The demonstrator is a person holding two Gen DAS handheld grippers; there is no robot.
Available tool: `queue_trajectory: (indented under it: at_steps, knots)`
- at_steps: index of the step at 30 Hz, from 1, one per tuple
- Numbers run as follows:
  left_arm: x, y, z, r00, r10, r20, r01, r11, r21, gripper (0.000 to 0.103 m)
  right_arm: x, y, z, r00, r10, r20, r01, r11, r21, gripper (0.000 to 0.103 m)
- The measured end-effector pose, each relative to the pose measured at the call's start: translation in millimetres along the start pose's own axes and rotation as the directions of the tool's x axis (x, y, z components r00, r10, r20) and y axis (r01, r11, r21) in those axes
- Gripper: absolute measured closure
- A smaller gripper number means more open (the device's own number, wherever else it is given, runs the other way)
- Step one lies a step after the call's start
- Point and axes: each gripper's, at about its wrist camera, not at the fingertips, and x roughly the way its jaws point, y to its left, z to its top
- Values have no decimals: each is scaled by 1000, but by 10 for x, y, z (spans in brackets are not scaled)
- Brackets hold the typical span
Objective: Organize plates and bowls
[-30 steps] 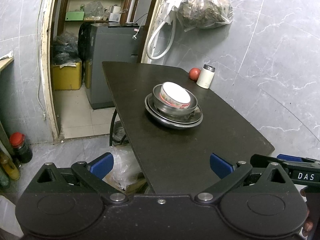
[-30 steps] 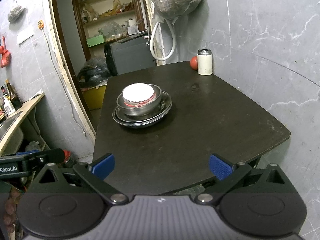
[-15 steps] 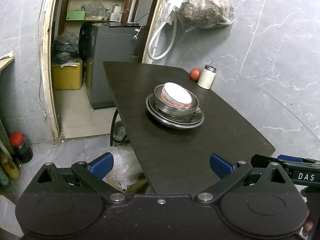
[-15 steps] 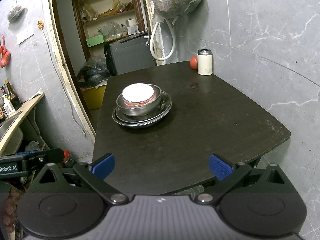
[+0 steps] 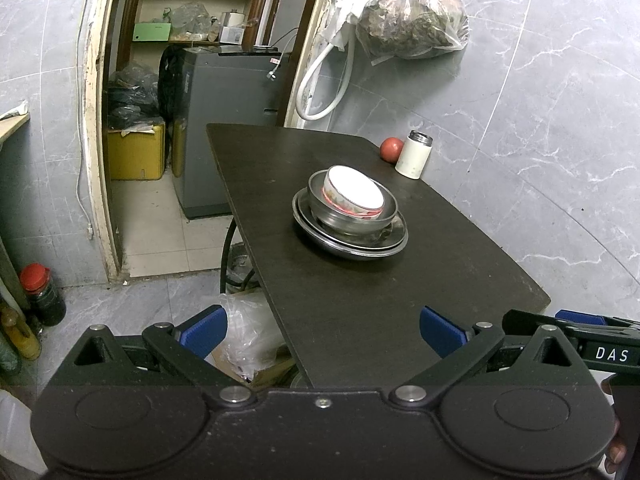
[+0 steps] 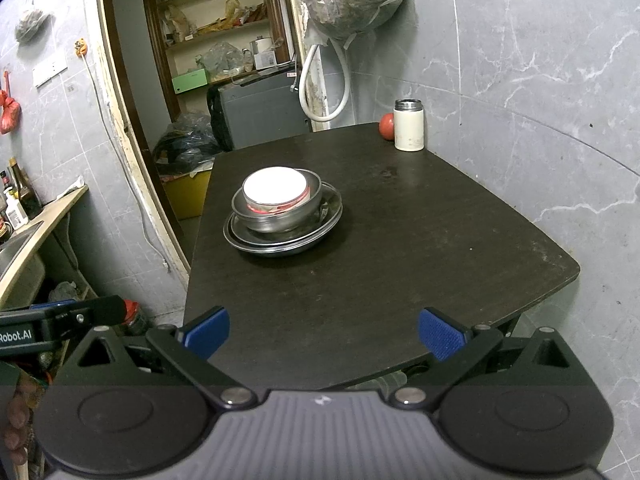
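Right wrist view: both grippers spread and empty; the white bowl (image 6: 275, 189) looks fragile and slick; pinch its rim, lifting from the steel bowl (image 6: 280, 220).

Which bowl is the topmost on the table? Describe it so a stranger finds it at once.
Find the dark table and the stack of dishes on it: steel plates, then a steel bowl. Nested in that is the white bowl. It alone is not bare metal, with a red pattern outside.
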Motion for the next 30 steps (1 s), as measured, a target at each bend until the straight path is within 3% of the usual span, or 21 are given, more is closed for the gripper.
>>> queue_trajectory:
  at_steps: [30]
  knots:
    - [22, 15, 3, 999, -32, -10, 32, 999, -5, 1, 49, 0, 8, 1000, -3, -6, 3, 1000, -9, 0]
